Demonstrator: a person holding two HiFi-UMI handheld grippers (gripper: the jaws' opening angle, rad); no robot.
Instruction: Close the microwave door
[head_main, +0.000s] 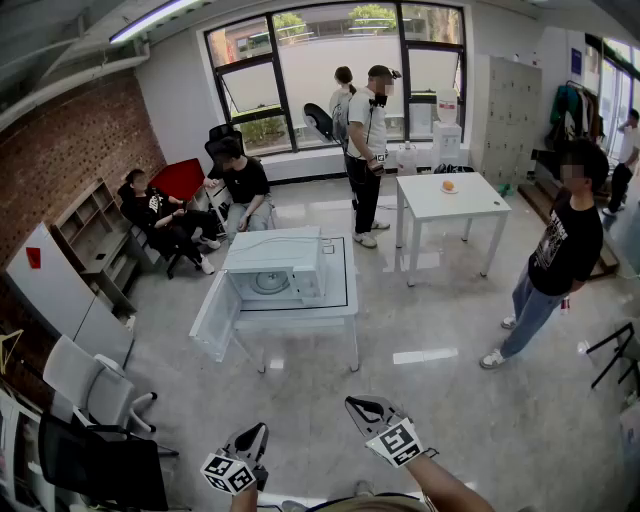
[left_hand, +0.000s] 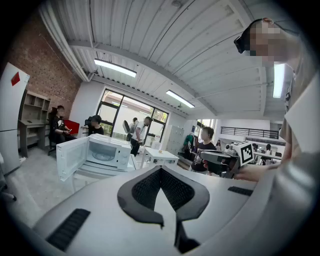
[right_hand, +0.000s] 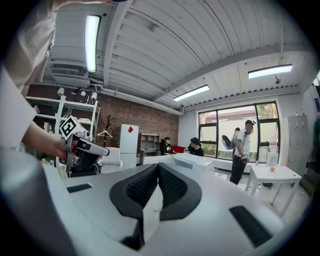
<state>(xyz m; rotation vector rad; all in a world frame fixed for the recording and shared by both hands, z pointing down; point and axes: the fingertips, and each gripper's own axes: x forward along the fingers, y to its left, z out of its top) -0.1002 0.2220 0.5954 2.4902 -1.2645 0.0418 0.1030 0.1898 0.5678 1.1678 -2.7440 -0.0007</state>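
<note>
Well ahead, the microwave door (head_main: 214, 318) stands open leftward, nearer the left hand-held gripper (head_main: 253, 437) than the right hand-held gripper (head_main: 362, 408). Both are clenched, empty.

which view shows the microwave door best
The left gripper view: the open microwave door faces the camera, inner side whole. The head view shows it from above, foreshortened. The right gripper view shows the microwave small, door unclear.

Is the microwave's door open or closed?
Open. The microwave has its door swung out at the left side, and the round plate inside shows.
</note>
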